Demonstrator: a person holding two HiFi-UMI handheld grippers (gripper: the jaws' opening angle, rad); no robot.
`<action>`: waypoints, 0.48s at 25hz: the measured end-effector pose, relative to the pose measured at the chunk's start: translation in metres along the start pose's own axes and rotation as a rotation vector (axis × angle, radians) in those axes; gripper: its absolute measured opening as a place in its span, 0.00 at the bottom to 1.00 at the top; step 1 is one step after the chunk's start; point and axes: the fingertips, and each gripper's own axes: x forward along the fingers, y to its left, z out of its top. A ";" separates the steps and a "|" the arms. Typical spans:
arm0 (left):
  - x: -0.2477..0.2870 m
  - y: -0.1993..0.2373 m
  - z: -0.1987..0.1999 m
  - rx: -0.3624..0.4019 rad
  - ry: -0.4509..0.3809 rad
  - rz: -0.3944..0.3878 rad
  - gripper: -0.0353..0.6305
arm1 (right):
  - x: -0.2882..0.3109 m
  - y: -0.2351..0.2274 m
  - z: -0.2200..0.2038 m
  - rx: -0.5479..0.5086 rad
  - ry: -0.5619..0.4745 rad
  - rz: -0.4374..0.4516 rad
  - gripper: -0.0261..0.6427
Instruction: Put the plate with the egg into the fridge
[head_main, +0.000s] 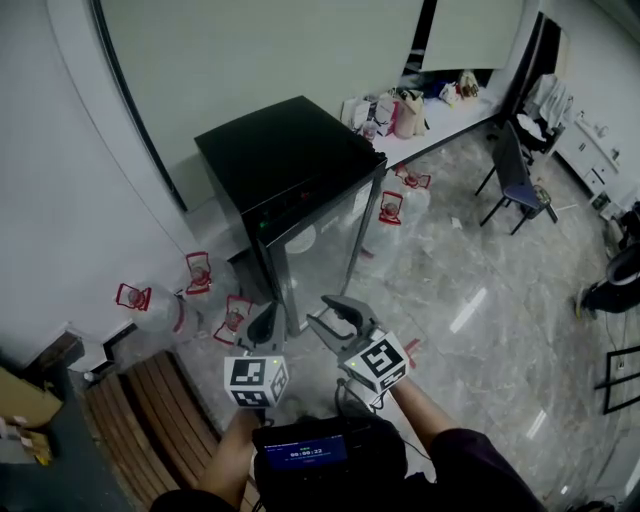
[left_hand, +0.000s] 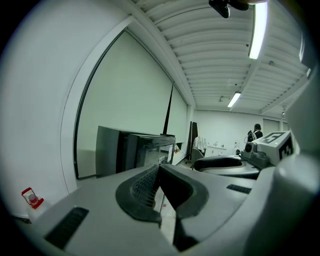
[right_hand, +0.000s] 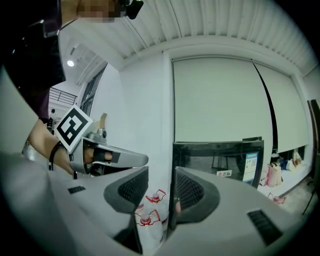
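Black fridge (head_main: 290, 165) stands on the floor (head_main: 470, 260), glass door closed; a pale round shape shows behind the glass, can't tell what. Left claw (left_hand: 159, 170) together, empty. Right claw (right_hand: 161, 185) apart, nothing between. Both are near the fridge front. Red-handled jugs (head_main: 160, 310) sit left of the fridge, contents unclear.

Fridge (head_main: 290, 160) stands on the floor (head_main: 480, 300), back near the wall (head_main: 60, 150). Water jugs (head_main: 160, 310) on the floor to its left, beside the wall. More jugs (head_main: 400, 200) at its right. Beyond those, a table (head_main: 450, 125) with bags (head_main: 400, 112) on it; chair (head_main: 512, 170) before the table. Bench (head_main: 150, 420) nearest, lower left.
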 end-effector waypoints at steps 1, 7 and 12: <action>0.001 -0.001 0.001 0.000 -0.002 0.001 0.07 | -0.001 -0.003 0.003 0.007 -0.001 -0.009 0.28; 0.008 -0.013 0.007 0.015 -0.018 -0.008 0.07 | -0.007 -0.018 0.015 -0.005 -0.044 -0.042 0.10; 0.017 -0.023 0.014 0.032 -0.037 -0.019 0.07 | -0.007 -0.031 0.018 -0.022 -0.069 -0.037 0.05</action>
